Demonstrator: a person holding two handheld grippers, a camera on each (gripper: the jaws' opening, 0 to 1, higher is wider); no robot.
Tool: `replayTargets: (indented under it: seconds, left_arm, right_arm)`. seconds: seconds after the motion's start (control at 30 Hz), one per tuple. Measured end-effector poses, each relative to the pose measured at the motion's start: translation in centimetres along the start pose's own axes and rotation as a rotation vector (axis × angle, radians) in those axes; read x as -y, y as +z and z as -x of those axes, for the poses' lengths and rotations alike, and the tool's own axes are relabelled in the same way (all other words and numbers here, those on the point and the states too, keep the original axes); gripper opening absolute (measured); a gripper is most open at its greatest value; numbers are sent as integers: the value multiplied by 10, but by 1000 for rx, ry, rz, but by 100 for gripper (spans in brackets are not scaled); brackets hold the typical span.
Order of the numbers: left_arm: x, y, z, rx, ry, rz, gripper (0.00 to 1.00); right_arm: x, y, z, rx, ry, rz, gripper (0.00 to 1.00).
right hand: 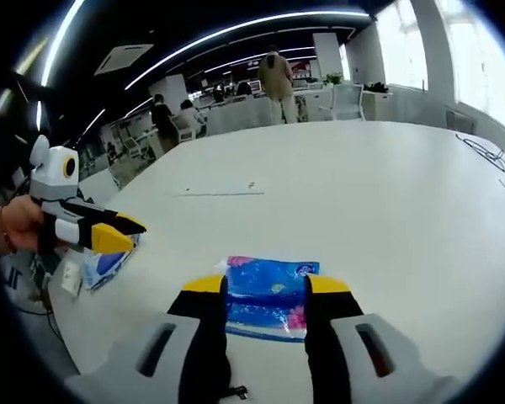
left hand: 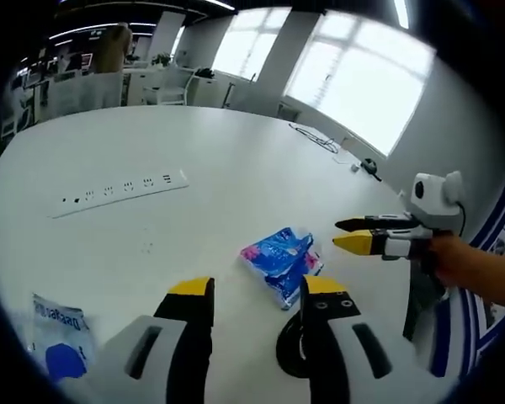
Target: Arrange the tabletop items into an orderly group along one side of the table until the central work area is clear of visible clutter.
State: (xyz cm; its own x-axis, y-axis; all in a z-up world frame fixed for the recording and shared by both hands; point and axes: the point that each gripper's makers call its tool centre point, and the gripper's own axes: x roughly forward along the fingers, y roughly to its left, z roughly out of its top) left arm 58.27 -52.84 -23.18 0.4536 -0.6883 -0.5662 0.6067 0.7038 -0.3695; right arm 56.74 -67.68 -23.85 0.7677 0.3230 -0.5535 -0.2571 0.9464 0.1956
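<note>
Far left of the blue-and-pink packet (left hand: pixel 281 264), near the desk (left hand: pixel 236 160) edge: a white pouch with blue print (left hand: pixel 59 335). Up-left of the packet: a long white power strip (left hand: pixel 118 193). Left tool (left hand: pixel 259 305) spread wide, holding nothing, just short of the packet. Packet itself flat, glossy, crinkled, pink-flowered. Right of it: right tool (left hand: pixel 353 234), tips slightly parted, gripping nothing.

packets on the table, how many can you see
2: a blue and pink packet ahead of the right gripper, between its open jaws in that view, and a white and blue packet at the table's near edge, beside the left gripper.
</note>
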Motion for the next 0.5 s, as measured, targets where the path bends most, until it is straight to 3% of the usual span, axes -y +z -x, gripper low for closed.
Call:
replayTargets:
  seconds: [0.5]
  left_arm:
    - [-21,0,62,62,66,14,41]
  right_arm:
    - [-60,21,-3,26,78,66,39]
